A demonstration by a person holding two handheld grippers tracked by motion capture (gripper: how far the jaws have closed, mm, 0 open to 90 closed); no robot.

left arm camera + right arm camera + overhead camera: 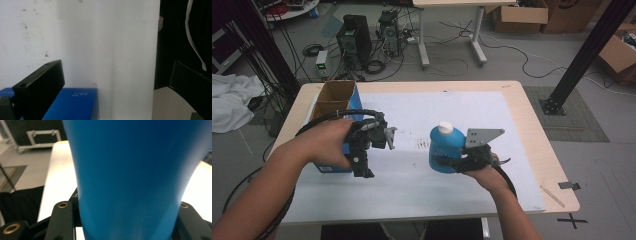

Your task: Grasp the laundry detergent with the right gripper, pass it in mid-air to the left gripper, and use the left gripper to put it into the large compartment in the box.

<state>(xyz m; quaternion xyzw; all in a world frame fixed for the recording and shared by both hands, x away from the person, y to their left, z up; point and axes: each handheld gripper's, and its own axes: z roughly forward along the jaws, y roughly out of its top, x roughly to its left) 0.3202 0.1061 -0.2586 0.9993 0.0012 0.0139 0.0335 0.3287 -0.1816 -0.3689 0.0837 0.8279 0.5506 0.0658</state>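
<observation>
the right gripper [451, 162] is clamping the blue bottle [444, 149] upright, right of the open cardboard box [333, 102]. the left gripper [364, 150], jaws apart and empty, is hovering beside the box. best keeping the bottle upright, carrying it slowly over the box.

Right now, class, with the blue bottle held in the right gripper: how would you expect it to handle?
The blue bottle looks like rigid plastic, so it probably won't buckle. Its smooth sides may slip in the right gripper. Its rounded body might roll if laid down.
</observation>
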